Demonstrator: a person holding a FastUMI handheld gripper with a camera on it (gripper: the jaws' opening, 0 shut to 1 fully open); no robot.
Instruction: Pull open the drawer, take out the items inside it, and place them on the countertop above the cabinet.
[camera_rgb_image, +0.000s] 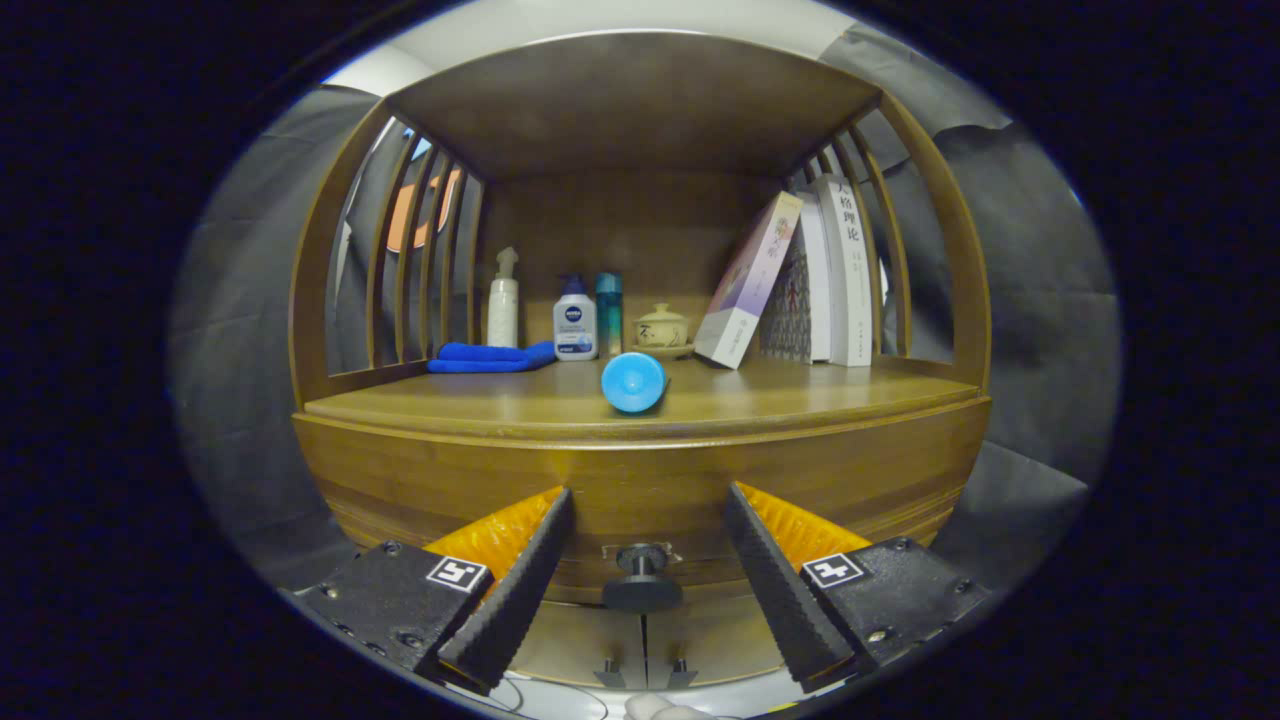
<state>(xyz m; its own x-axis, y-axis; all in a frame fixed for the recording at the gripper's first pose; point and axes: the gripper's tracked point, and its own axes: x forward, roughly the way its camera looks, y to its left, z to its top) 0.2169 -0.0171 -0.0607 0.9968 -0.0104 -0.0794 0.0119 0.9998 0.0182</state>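
My gripper (645, 590) is hanging wide open in front of the cabinet (420, 470), its fingers flanking the drawer (650, 500) knob (642, 580) without touching it. The drawer is sitting closed, so I cannot tell what it is holding. Beyond the fingers, a blue cup (633, 382) is lying on its side near the countertop's (800, 390) front edge. Bottles (575, 320), a blue cloth (490, 357), a lidded jar (662, 327) and leaning books (800, 280) are lining the back edge.
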